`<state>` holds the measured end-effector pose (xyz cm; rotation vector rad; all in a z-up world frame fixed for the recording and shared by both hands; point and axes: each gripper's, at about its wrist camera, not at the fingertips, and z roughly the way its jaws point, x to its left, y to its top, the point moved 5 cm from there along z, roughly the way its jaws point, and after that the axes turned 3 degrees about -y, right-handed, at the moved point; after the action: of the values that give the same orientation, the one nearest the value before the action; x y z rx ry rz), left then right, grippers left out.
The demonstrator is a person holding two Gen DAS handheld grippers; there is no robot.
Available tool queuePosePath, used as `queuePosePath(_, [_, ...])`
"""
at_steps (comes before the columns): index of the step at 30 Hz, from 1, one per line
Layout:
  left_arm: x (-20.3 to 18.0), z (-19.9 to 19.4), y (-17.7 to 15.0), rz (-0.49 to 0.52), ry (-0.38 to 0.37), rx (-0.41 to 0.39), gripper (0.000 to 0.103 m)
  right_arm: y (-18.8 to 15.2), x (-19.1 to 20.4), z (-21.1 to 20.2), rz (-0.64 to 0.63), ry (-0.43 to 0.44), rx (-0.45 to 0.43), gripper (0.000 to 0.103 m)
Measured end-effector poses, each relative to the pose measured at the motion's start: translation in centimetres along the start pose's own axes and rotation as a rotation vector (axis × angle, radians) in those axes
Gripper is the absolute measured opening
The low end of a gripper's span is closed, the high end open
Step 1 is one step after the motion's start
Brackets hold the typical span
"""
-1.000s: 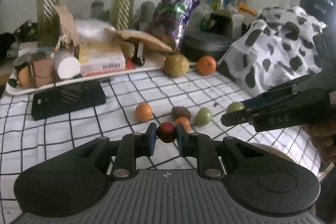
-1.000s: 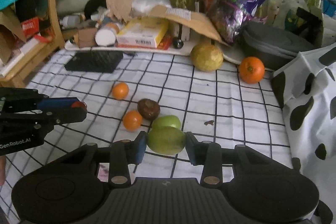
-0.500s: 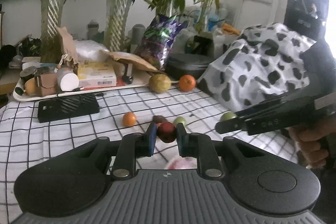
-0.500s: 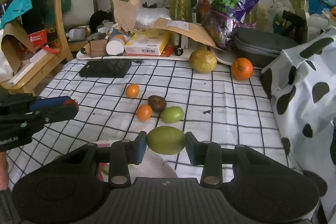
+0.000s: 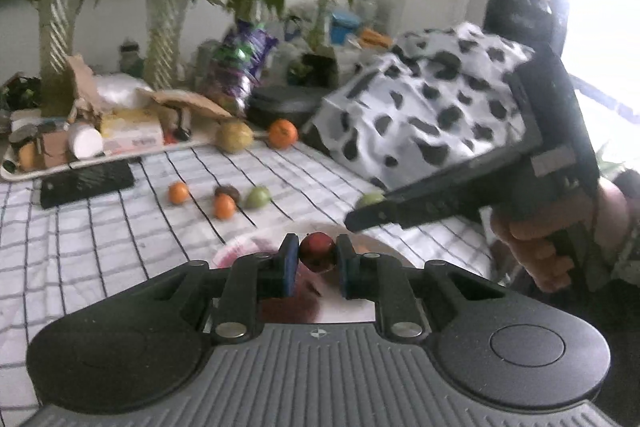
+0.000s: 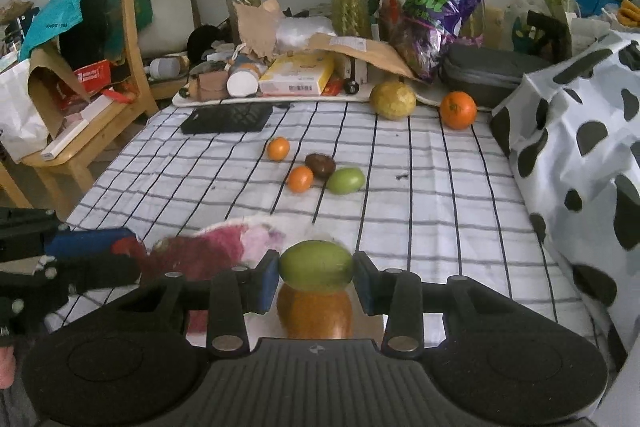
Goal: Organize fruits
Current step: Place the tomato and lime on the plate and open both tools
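- You will find no word or number here that reads clearly; there are only marks of print.
- The yellow box [image 6: 297, 73] has a barcode label [image 6: 300, 89] on its front edge, with digits too small to read.
- The purple bag [image 6: 436, 15], to the right of the yellow box, shows big green letters, but the creases break them up.
- The brown envelope [image 6: 376, 55], just right of the yellow box, carries a white label with print too fine to read.
- The red box [image 6: 92, 73], far left of the yellow box, has white lettering that is illegible.
- The teal bag [image 6: 60, 15], above that red box, has one line of small dark print that is unreadable.
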<state>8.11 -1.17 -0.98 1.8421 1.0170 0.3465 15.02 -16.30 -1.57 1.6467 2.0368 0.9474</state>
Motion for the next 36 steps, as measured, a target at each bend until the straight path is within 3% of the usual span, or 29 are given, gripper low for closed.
queuePosePath(8, [-2.3,1.1,-2.5,0.058,0.021,0.166,0.02,-2.7,0.4,-1.0,0.015,0.014,0.077,0.041])
queuePosePath(14, [-2.1,2.2,-4.1,0.041,0.068,0.277,0.02,-4.2,1.3,-0.8,-0.008,0.021,0.141,0.041])
queuePosePath(26, [-1.4,2.9,-4.8,0.032,0.147,0.345,0.023,-5.3,2.2,0.0,-0.01,0.068,0.221,0.042])
queuePosePath(29, [-1.4,2.9,-4.9,0.037,0.16,0.349,0.049,-5.2,2.1,-0.3,-0.015,0.059,0.203,0.071])
queuePosePath(31, [-1.4,2.5,-4.6,0.039,0.168,0.328,0.065,-5.2,2.1,-0.7,-0.027,0.047,0.181,0.079])
queuePosePath(36, [-1.2,2.0,-4.4,0.023,0.184,0.303,0.066,-5.6,2.3,-1.4,-0.041,0.026,0.172,0.095])
